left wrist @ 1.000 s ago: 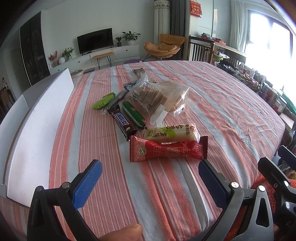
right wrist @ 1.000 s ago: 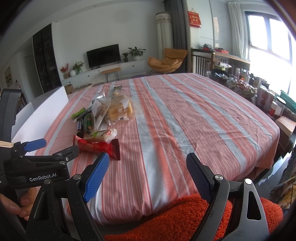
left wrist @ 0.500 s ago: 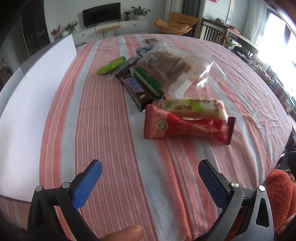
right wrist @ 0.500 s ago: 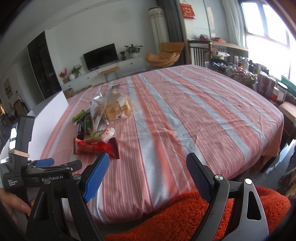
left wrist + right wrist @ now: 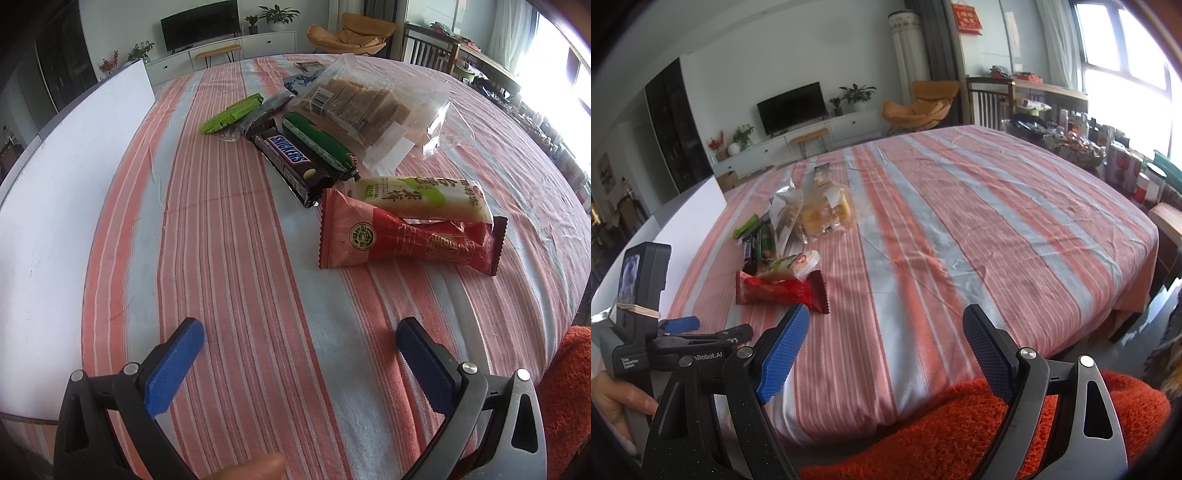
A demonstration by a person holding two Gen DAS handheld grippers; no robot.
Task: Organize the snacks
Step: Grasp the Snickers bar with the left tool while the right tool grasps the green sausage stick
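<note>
The left gripper point(image 5: 300, 334) hovers over the striped red, pink and grey tablecloth point(image 5: 229, 258), its blue-padded fingers point(image 5: 173, 365) spread wide apart and empty. Ahead of it the snacks lie in a loose cluster: a red foil wrapper with a round gold emblem point(image 5: 402, 236) nearest, a white and green rice-cake packet point(image 5: 421, 197) lying against and partly over its far edge, then a brown Snickers bar point(image 5: 291, 162) touching a dark green wrapped bar point(image 5: 317, 144), a bright green flat packet point(image 5: 232, 112) further left, and a clear plastic bag of brown wafer slices point(image 5: 365, 103) behind. A white flat board point(image 5: 55, 206) lies along the table's left edge. The right gripper point(image 5: 886, 323) is held over the near table edge, above an orange fuzzy fabric point(image 5: 960, 435), its fingers likewise wide apart and holding nothing, well apart from the snacks.
</note>
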